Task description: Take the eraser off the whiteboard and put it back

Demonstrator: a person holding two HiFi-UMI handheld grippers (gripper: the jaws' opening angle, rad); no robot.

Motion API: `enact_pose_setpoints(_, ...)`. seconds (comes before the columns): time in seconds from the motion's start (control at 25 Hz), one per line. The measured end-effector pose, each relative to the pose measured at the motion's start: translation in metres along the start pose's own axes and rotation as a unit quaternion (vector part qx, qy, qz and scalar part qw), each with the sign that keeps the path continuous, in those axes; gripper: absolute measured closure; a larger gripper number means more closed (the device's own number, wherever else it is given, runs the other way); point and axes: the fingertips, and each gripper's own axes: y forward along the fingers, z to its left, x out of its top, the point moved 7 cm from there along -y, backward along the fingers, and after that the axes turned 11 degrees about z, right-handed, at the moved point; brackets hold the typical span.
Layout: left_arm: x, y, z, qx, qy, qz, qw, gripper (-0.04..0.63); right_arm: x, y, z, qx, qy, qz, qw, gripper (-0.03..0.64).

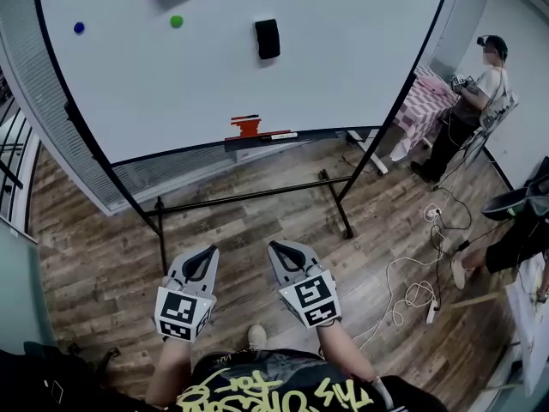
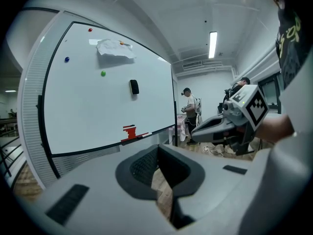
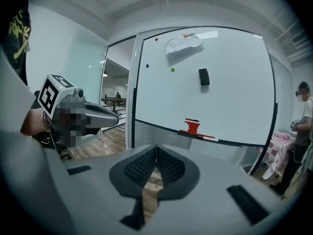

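Eraser (image 1: 268, 39) stuck on whiteboard (image 1: 171, 84), left tool (image 1: 209, 251) pressed together, empty, right tool (image 1: 274, 247) pressed together, empty

Office room: rolling whiteboard (image 1: 257, 67), strip light (image 2: 212, 44)

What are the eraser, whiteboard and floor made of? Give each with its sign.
Eraser: matte black block, likely plastic or felt; too small to tell.
Whiteboard: smooth glossy white panel, probably steel-backed, since a green dot, seemingly a magnet, clings to it.
Floor: wood-grain planks with visible seams; real wood or laminate is unclear.
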Motion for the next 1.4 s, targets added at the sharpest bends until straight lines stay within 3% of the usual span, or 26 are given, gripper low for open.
enact_pose_setpoints(0.88,-0.001,0.019,0.017,-0.003,-0.010,0.009,0.9999,0.588,0.012,0.019,-0.013,0.005,0.002,-0.009,1.000,0.607)
enact_pose_setpoints(1.4,-0.007,0.010,0.005,0.018,-0.022,0.017,0.9995,0.588,0.002,0.017,-0.011,0.031,0.006,-0.013,0.999,0.607)
